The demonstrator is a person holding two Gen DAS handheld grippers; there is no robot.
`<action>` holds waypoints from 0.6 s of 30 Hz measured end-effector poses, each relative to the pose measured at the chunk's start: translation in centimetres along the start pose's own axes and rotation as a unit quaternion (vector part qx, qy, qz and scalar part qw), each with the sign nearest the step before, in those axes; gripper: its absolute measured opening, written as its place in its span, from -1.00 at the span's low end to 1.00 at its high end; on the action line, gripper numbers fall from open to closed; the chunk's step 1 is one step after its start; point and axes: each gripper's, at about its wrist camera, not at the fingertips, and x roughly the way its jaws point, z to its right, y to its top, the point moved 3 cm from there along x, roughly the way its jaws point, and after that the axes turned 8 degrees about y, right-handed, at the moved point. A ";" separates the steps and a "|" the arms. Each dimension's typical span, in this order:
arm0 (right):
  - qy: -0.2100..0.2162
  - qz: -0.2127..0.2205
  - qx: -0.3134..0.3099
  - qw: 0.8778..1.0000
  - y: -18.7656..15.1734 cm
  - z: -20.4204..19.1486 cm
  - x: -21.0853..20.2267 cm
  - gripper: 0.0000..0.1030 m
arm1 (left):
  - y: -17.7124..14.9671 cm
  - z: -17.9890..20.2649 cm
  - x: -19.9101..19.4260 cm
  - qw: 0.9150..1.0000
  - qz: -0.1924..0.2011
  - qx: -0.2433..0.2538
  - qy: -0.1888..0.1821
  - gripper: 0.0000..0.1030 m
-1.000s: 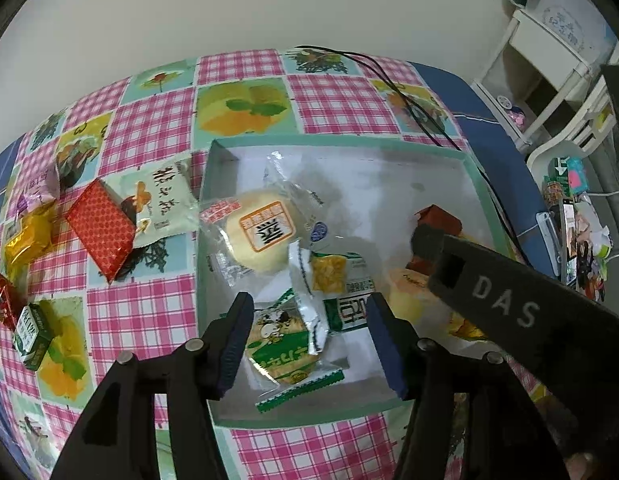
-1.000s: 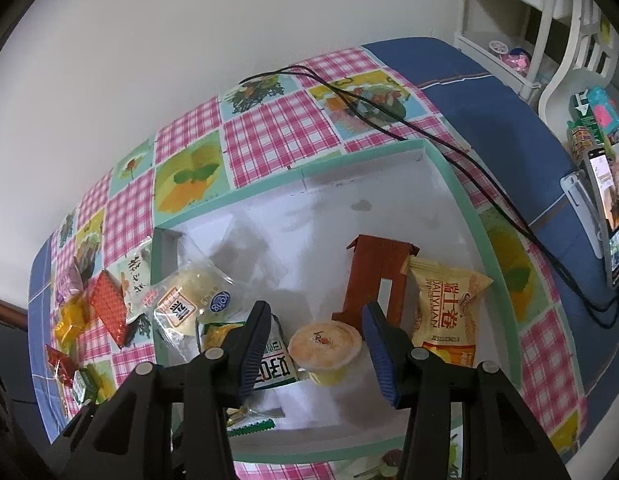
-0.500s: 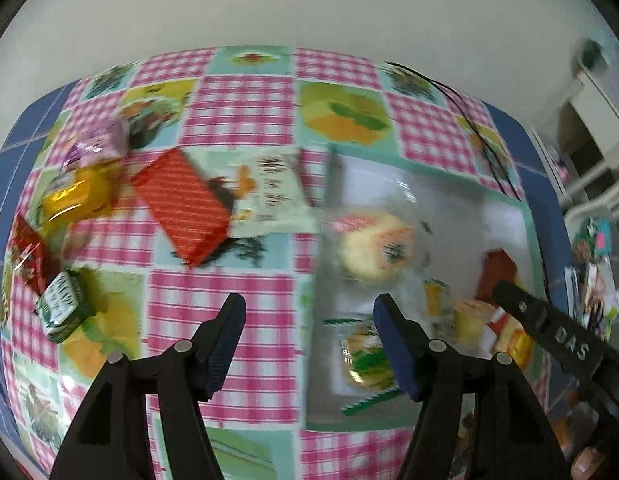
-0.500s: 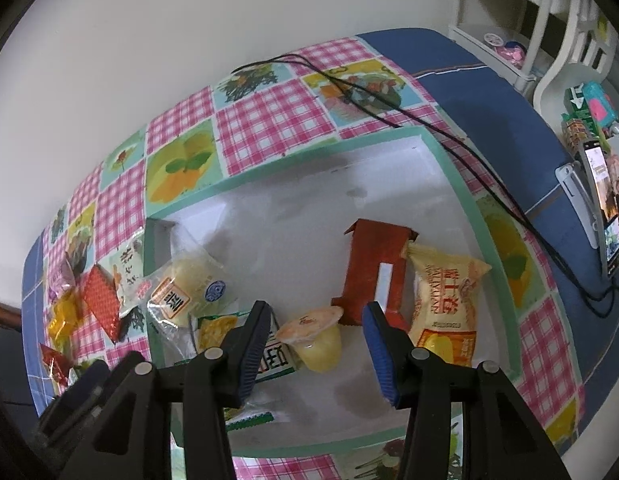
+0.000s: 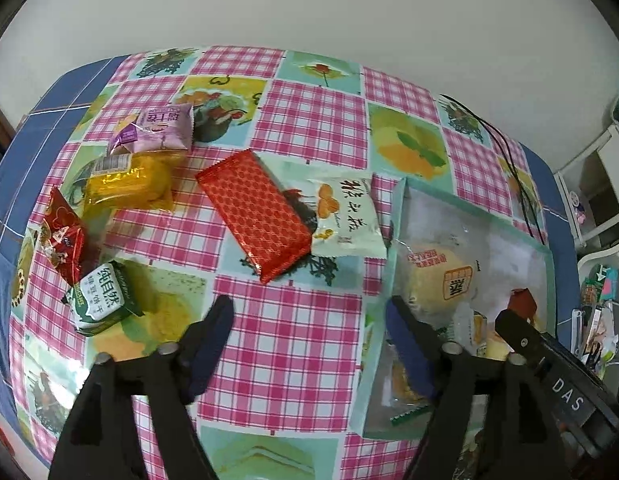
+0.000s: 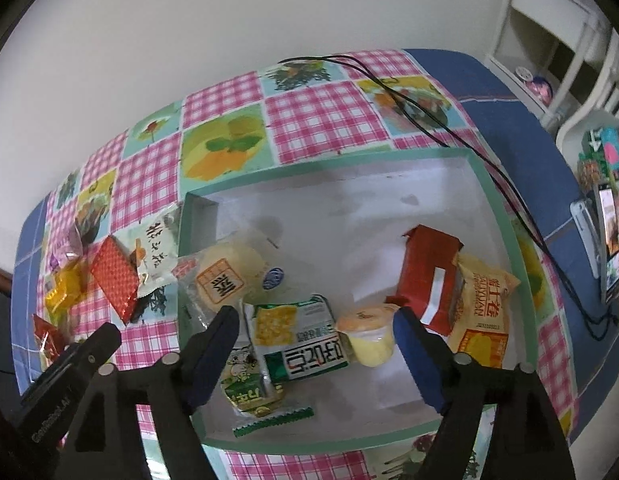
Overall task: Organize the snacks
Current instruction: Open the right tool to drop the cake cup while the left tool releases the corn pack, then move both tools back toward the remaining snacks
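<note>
While its jaws stand spread with nothing between them, the left gripper (image 5: 309, 332) hangs over pink-checked tablecloth (image 5: 285, 344), its right finger crossing the left wall of the box (image 5: 379, 308). At 12 o'clock from it lies a red packet (image 5: 255, 214), overlapping a pale green pouch (image 5: 345, 216) at 1 o'clock. At 9 o'clock a small green carton (image 5: 103, 298) stands tilted, touching a dark red sachet (image 5: 63, 246). At 10 to 11 o'clock, farther off, a yellow pack (image 5: 127, 186) lies just beside a purple pouch (image 5: 159, 128). At 3 o'clock, inside the box, a wrapped bun (image 5: 441, 280) leans near the left wall.

The right gripper (image 6: 315, 340) is also spread and holds nothing, hovering over the box's (image 6: 505, 236) near half. Between its fingers lie a green-and-white pack (image 6: 305, 342) and a jelly cup (image 6: 369, 338), the cup just beside the right finger. At 6 to 7 o'clock a green cartoon packet (image 6: 249, 394) lies partly under the pack. The bun (image 6: 229, 274) sits at 11 o'clock. At 2 o'clock a red carton (image 6: 429, 276) touches an orange pouch (image 6: 483, 312) at 3 o'clock. A black cable (image 6: 481, 160) runs past the box's far right corner.
</note>
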 end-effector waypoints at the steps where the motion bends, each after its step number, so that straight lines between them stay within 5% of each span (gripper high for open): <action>1: -0.001 -0.001 -0.003 1.000 0.0 -0.2 0.1 0.70 | 0.0 -0.2 0.0 1.000 0.002 0.000 0.002 0.68; 7: -0.005 -0.001 -0.017 1.000 -0.1 -1.5 0.3 0.97 | 0.4 -1.6 -0.2 1.000 0.017 -0.006 0.020 0.88; 18: 0.000 -0.001 -0.034 0.999 -0.3 -4.8 0.7 1.00 | 1.2 -5.0 -0.5 0.999 0.025 -0.022 0.033 0.95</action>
